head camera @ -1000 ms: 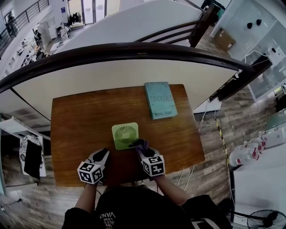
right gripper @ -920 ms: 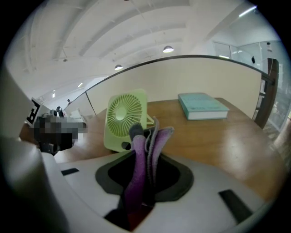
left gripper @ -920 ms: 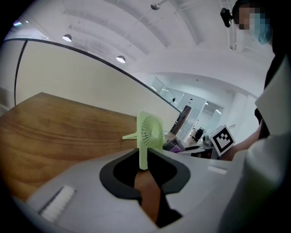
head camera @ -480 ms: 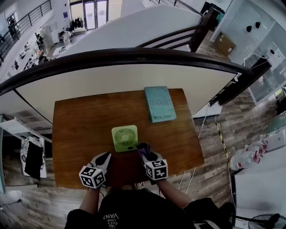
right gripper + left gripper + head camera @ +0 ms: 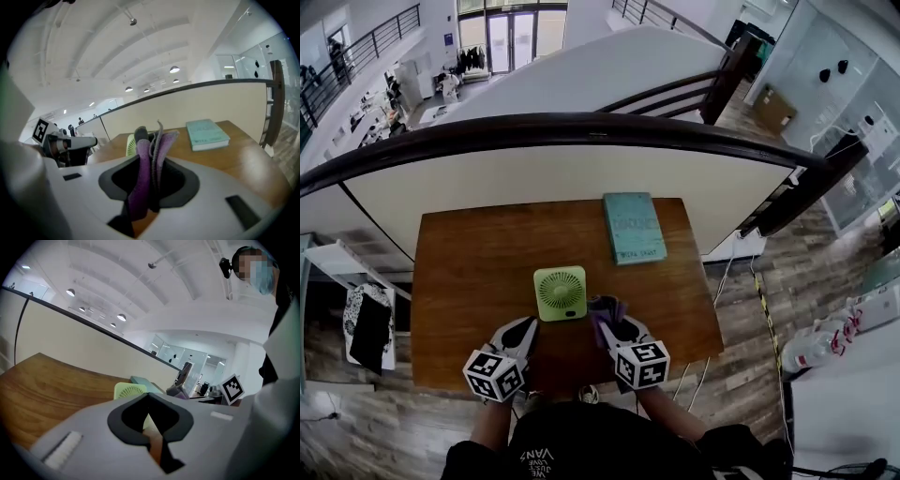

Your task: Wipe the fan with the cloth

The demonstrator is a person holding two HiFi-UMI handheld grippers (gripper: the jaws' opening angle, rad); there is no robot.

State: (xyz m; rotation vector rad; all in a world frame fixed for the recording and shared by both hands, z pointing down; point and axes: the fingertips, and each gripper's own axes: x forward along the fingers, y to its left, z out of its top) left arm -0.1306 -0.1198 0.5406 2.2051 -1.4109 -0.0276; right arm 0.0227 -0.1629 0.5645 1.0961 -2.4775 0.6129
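A person's right gripper (image 5: 606, 324) is clamping a folded purple cloth (image 5: 149, 161) between its fingers. The cloth is standing up out of the jaws, its long axis running along them toward the far edge of the wooden bench (image 5: 459, 272). The cloth is sitting just beside the near right corner of a small green fan (image 5: 560, 292); whether the two are touching cannot be told. The fan is lying flat with its round grille facing up, midway between the left and right edges and closer to the near edge. Its plain strip is lying toward the near edge.

The left gripper (image 5: 525, 327) is hanging over the near edge just left of the fan, its fingers pressed together with nothing between them. Bare wood is stretching from the fan to the left edge and both left corners. A teal book (image 5: 634, 228) is lying by the far right corner, its long axis running near to far, well apart from the fan.
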